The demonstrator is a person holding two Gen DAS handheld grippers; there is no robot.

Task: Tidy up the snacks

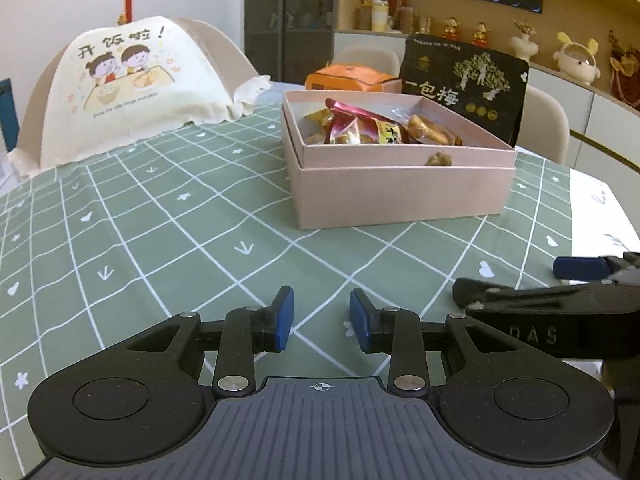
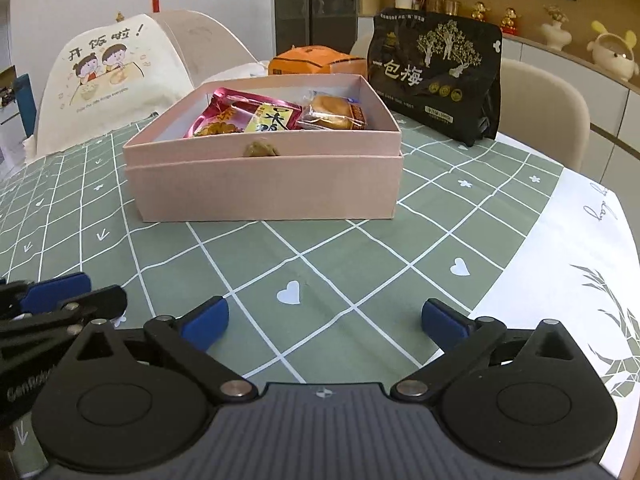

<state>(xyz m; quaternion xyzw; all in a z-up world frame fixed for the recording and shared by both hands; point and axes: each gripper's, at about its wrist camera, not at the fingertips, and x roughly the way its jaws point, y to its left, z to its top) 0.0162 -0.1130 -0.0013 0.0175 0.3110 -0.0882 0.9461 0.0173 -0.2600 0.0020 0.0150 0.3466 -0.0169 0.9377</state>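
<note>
A pink cardboard box (image 1: 400, 196) (image 2: 264, 192) stands on the green checked tablecloth. Inside lie a pink-red snack packet (image 1: 356, 124) (image 2: 248, 116) and clear-wrapped pastries (image 1: 434, 130) (image 2: 334, 114). A small brown lump (image 1: 438, 159) (image 2: 260, 149) sits on the box's front rim. My left gripper (image 1: 322, 324) is open and empty, low over the cloth, well short of the box. My right gripper (image 2: 324, 322) is open wide and empty, also short of the box. Each gripper shows at the edge of the other's view.
A black plum bag (image 1: 464, 84) (image 2: 436, 76) stands behind the box at the right. An orange box (image 1: 352, 78) (image 2: 316, 62) sits behind it. A chair with a cartoon cover (image 1: 132, 80) (image 2: 108, 80) is at the far left. The table edge curves at the right.
</note>
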